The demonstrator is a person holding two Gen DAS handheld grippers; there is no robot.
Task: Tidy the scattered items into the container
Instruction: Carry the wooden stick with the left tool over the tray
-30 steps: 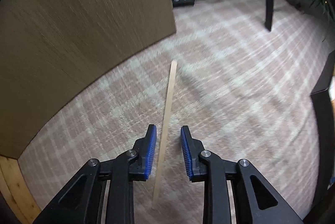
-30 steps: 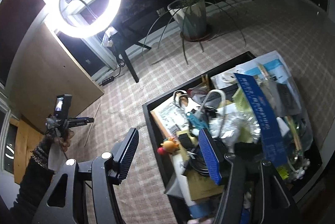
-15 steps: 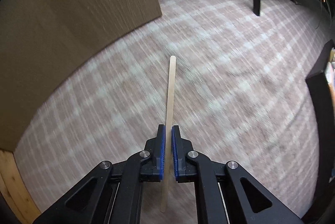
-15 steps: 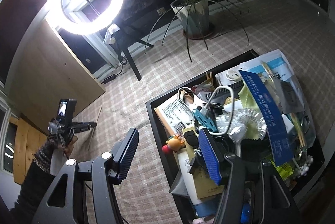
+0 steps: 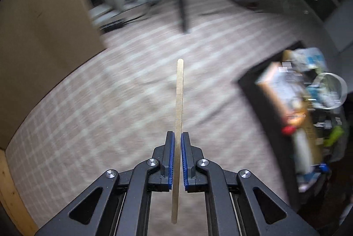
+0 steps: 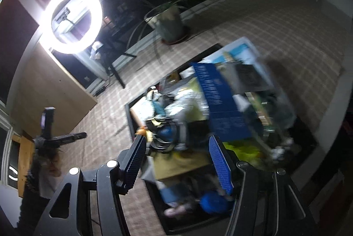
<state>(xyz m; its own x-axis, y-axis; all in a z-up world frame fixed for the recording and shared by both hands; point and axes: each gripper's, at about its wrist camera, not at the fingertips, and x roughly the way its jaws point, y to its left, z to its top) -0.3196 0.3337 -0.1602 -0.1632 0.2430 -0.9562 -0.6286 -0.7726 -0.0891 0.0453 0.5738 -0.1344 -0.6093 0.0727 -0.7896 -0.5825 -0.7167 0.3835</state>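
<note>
A long thin wooden stick [image 5: 179,101] stands lifted off the checked carpet, with my left gripper [image 5: 177,138] shut on its lower part between the blue pads. The black container [image 5: 249,90], piled with boxes and small items, lies to the right in the left wrist view. In the right wrist view my right gripper [image 6: 176,143] hangs open above the near end of the same container [image 6: 129,116], with nothing between its fingers. The left gripper [image 6: 82,135] shows there at the left, held by a hand in a dark sleeve.
A wooden panel [image 5: 44,33] stands at the left. A black table leg [image 5: 183,8], a potted plant [image 6: 169,24] and a lit ring light [image 6: 74,19] are at the back. Checked carpet [image 5: 99,116] spreads between the panel and the container.
My left gripper closed on the stick, lifted it off the carpet and swung toward the container. My right gripper shifted over the container's near end, still open.
</note>
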